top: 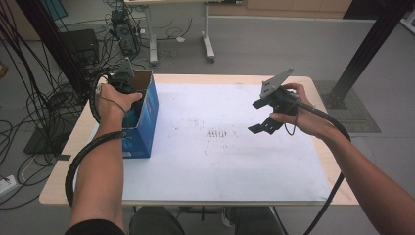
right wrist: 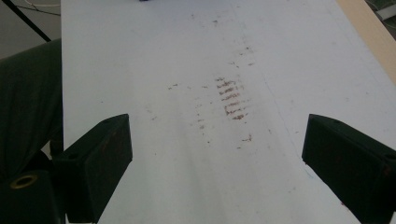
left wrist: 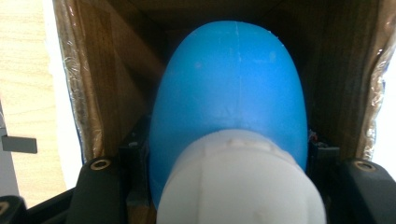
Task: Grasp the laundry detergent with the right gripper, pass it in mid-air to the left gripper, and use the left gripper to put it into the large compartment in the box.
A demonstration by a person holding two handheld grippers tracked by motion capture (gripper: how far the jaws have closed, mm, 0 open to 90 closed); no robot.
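A blue cardboard box point(top: 147, 122) stands open-topped on the table's left side. My left gripper point(top: 133, 98) reaches down into it. In the left gripper view, a smooth blue egg-shaped object point(left wrist: 231, 84) with a white ribbed end point(left wrist: 240, 186) sits between the black jaws of the left gripper point(left wrist: 229, 147), which are shut on its sides. The box's brown inner walls point(left wrist: 112, 70) surround it. My right gripper point(top: 254, 116) hovers over the white mat point(top: 220, 147) at the right. In its own view the right gripper point(right wrist: 219, 154) stands wide open with nothing between its jaws.
Brownish smudges point(right wrist: 231, 98) mark the middle of the white mat point(right wrist: 187, 56). The wooden table edge point(top: 195, 77) frames the mat. On the floor behind are cables and equipment point(top: 122, 29), and a black post point(top: 367, 44) stands at the far right.
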